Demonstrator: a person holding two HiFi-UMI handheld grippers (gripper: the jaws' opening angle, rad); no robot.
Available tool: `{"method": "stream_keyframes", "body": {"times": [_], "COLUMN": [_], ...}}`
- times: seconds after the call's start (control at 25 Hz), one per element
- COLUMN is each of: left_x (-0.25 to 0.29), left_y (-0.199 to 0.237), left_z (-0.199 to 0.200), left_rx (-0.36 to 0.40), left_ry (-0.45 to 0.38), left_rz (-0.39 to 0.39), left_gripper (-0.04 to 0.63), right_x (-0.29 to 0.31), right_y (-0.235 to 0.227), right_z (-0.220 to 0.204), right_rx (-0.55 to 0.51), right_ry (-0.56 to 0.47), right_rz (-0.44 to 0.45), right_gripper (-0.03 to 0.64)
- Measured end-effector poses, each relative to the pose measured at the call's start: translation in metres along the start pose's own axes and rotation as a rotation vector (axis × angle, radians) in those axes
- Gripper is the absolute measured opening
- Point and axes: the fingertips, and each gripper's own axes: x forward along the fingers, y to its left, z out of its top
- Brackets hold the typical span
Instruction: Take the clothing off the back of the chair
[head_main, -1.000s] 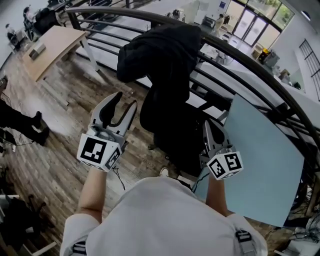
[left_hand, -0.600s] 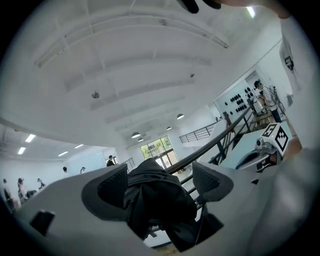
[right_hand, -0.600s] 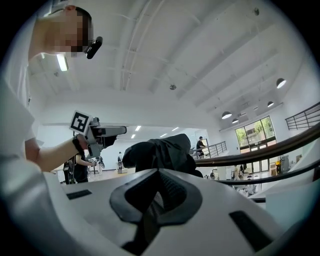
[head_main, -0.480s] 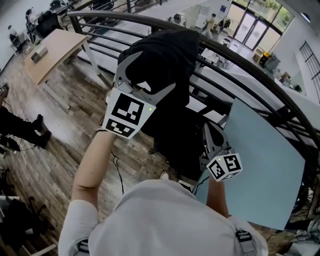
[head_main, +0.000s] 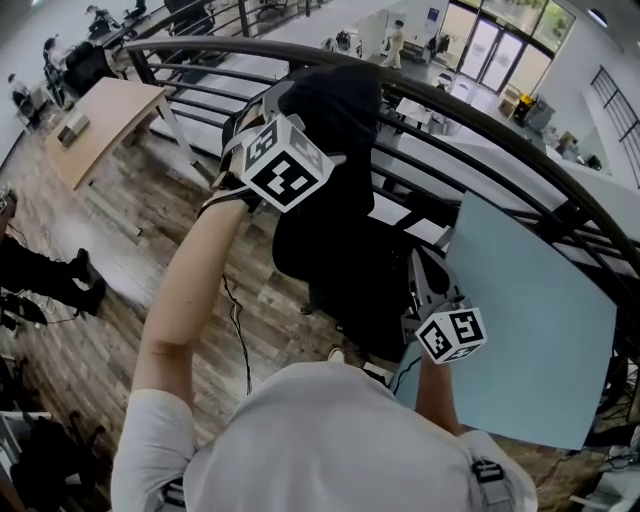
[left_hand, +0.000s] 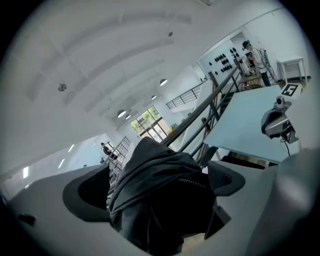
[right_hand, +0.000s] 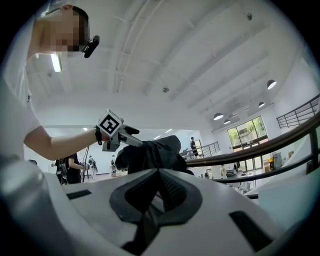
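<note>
Left gripper spread around the top of the black jacket on the chair back.
The left gripper (left_hand: 157, 186) is held high with its jaws wide apart and the bunched top of the jacket (left_hand: 150, 160) between them, the cloth close to both pads. The jacket hangs over the back of the chair (head_main: 360, 300), in front of a dark railing (head_main: 470, 115). The right gripper (right_hand: 154, 199) is low beside the chair, jaws pressed together on nothing, next to a pale blue table (head_main: 530, 320).
</note>
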Motion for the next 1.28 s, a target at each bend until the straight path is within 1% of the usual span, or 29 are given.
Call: {"method": "stream_keyframes", "body": {"times": [0.08,0.2,0.28,0.4,0.52,0.6,0.68,0.76,0.8,0.92,1.04,1.16,1.28], "left_x": [0.017,0.041,0.056,0.072,0.084,0.092,0.098,0.103,0.106,0.115,0.122,0.126,0.130], "left_y": [0.001,0.002,0.004,0.011,0.025,0.032,0.037,0.036,0.035,0.034,0.032,0.035,0.040], "left_z": [-0.008,-0.018,-0.025,-0.034,-0.039,-0.043,-0.045,-0.049,-0.049,-0.049,-0.057,-0.059,-0.062], "left_rx": [0.010,0.061,0.082,0.084,0.082,0.072,0.039,-0.012,-0.025,-0.029,-0.036,-0.034,-0.055], "left_ry": [0.048,0.126,0.169,0.222,0.265,0.282,0.284,0.302,0.311,0.346,0.387,0.398,0.397], "left_rz": [-0.018,-0.031,-0.051,-0.087,-0.099,-0.104,-0.114,-0.155,-0.169,-0.184,-0.192,-0.184,-0.146], "left_gripper": [0.591,0.592,0.592,0.592,0.592,0.592,0.592,0.592,0.592,0.592,0.591,0.591,0.583], "right_x": [-0.002,-0.004,-0.006,-0.010,-0.015,-0.018,-0.018,-0.016,-0.016,-0.014,-0.009,-0.008,-0.008], "right_y": [-0.004,-0.010,-0.016,-0.027,-0.037,-0.042,-0.045,-0.047,-0.048,-0.050,-0.051,-0.056,-0.059], "right_z": [-0.002,-0.003,-0.004,-0.005,-0.009,-0.012,-0.013,-0.012,-0.012,-0.009,-0.010,-0.014,-0.017], "right_rx": [0.004,0.010,0.016,0.025,0.033,0.039,0.041,0.038,0.036,0.029,0.026,0.034,0.039], "right_ry": [-0.001,-0.004,-0.006,-0.005,0.002,0.006,0.013,0.020,0.023,0.030,0.037,0.048,0.053], "right_rz": [-0.008,-0.023,-0.041,-0.067,-0.086,-0.099,-0.106,-0.104,-0.101,-0.090,-0.080,-0.089,-0.089], "right_gripper": [0.020,0.020,0.020,0.020,0.020,0.020,0.020,0.020,0.020,0.020,0.020,0.020,0.020]}}
